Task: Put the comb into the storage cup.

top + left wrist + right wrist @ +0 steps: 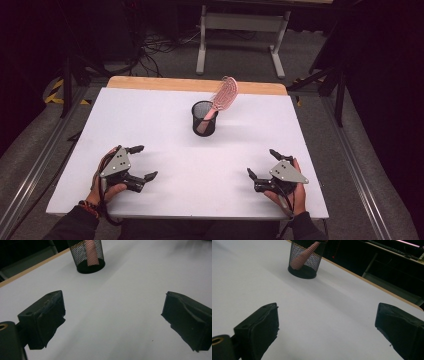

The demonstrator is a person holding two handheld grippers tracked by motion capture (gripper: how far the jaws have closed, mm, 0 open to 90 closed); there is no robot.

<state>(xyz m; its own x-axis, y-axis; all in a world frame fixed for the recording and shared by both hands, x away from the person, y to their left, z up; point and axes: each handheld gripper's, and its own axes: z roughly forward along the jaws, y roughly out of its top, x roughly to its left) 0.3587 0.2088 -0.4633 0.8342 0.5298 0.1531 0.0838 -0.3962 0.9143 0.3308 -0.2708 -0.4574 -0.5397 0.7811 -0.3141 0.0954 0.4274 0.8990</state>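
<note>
with both the left gripper [141, 162] and right gripper [261, 163] held agape and empty, the light, stiff pink hairbrush [219, 103] in the black mesh cup [204, 119] is likely best taken below its head.

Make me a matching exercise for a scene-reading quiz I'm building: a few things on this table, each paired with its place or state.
Things:
1. pink hairbrush
2. black mesh cup
3. left gripper
4. right gripper

Places or states:
A. open, at the table's near left
B. leaning handle-down, bristle head sticking out above
C. open, at the table's near right
D. standing upright at mid-table, toward the far edge

Pairs: 1-B, 2-D, 3-A, 4-C
</note>
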